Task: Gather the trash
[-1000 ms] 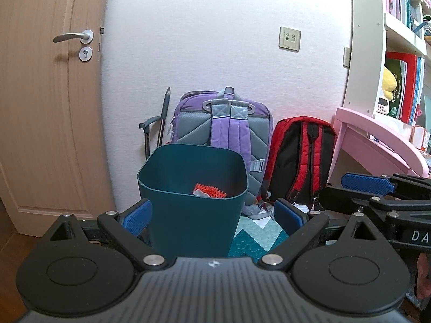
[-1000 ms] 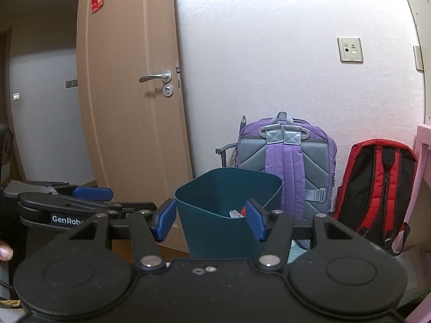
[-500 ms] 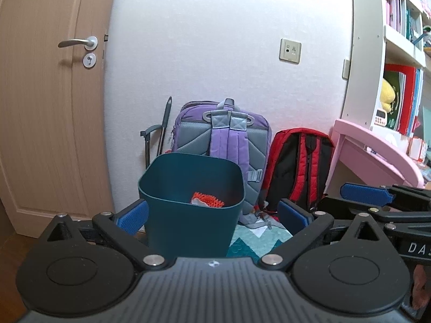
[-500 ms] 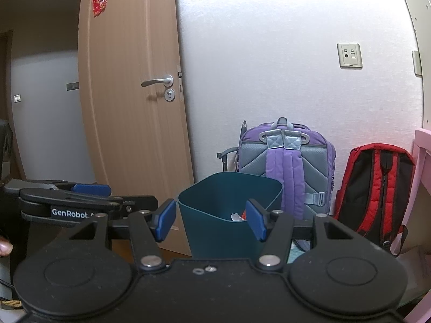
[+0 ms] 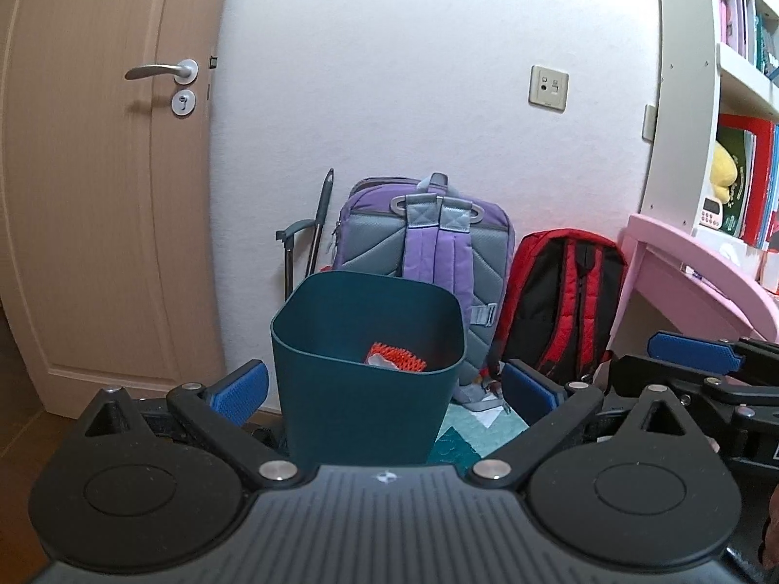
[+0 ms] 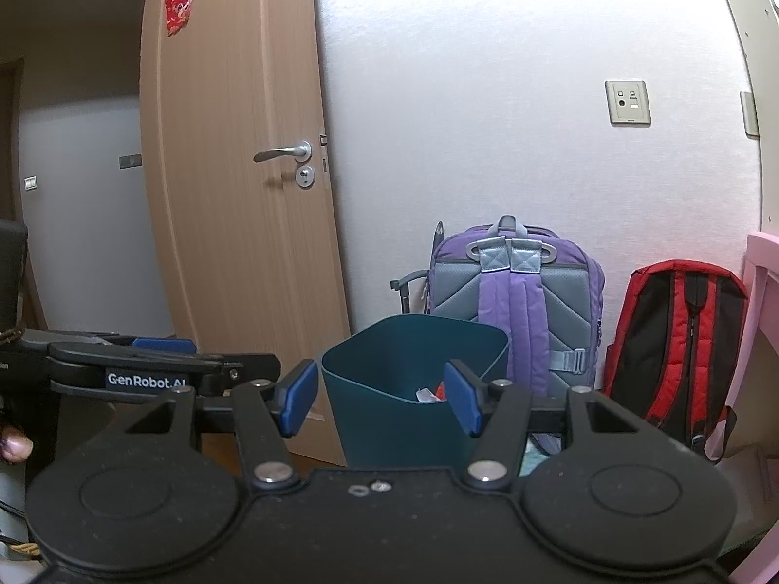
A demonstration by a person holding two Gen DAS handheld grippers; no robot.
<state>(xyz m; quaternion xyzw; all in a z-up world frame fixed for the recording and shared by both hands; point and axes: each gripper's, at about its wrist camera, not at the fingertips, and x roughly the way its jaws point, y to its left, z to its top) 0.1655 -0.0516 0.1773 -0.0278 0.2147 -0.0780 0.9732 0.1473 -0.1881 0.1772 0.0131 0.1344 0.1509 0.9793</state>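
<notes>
Left wrist: left gripper spread wide, empty, aimed at bin at 12 o'clock. Orange-and-white trash already inside, low against far wall. Right wrist: right gripper moderately parted, empty; bin dead ahead. Purple backpack behind, red backpack at 2 o'clock. Risks: bin looks light, likely to tip or skid if rim nudged; straps close by, apt to snag on a finger.

We see a smooth, matt plastic bin, dark teal. Behind it stand padded cloth backpacks, purple and red. The door looks like pale wood-grain laminate, its handle brushed metal.
</notes>
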